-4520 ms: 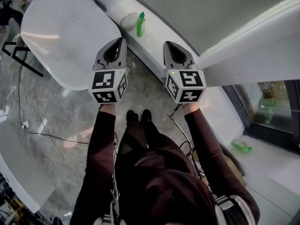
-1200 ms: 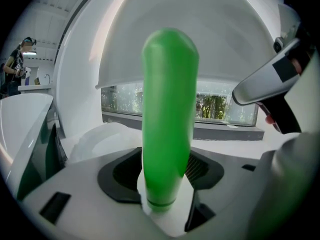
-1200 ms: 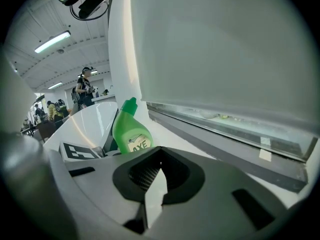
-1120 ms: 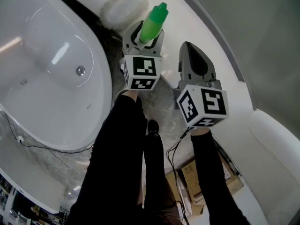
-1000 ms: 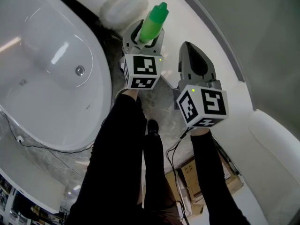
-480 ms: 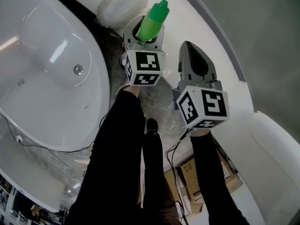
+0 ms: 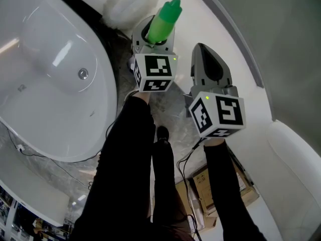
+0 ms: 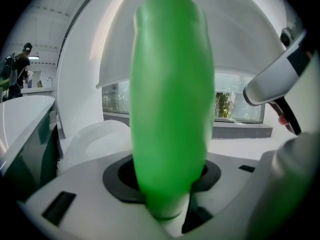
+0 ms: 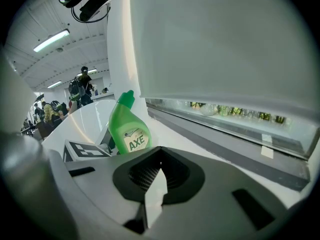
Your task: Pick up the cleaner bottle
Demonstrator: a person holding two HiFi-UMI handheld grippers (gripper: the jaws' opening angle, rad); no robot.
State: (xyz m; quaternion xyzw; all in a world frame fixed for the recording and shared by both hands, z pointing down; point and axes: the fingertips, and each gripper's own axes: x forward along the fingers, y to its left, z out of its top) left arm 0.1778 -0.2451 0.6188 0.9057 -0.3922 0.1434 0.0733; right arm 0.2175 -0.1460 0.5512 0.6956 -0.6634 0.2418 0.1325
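Note:
The green cleaner bottle (image 7: 163, 21) stands on the white ledge (image 7: 220, 44) beside the bathtub. My left gripper (image 7: 152, 30) reaches round its lower body. In the left gripper view the bottle (image 8: 170, 109) fills the space between the jaws, which have just been closing, and the dark pads touch both its sides. My right gripper (image 7: 201, 49) hovers to the right of the bottle with its jaws together and nothing in them. From the right gripper view the bottle (image 9: 129, 129) shows ahead on the left, its label facing me, beyond the gripper (image 9: 152, 181).
A white bathtub (image 7: 108, 84) lies on the left, its rim close to my left arm. A pale crumpled bag (image 7: 128, 4) sits behind the bottle. A cardboard box (image 7: 205, 185) and cables lie on the marble floor by the person's legs.
The left gripper has edged slightly up the picture around the bottle, and its jaws have narrowed onto it. The right gripper has stayed put.

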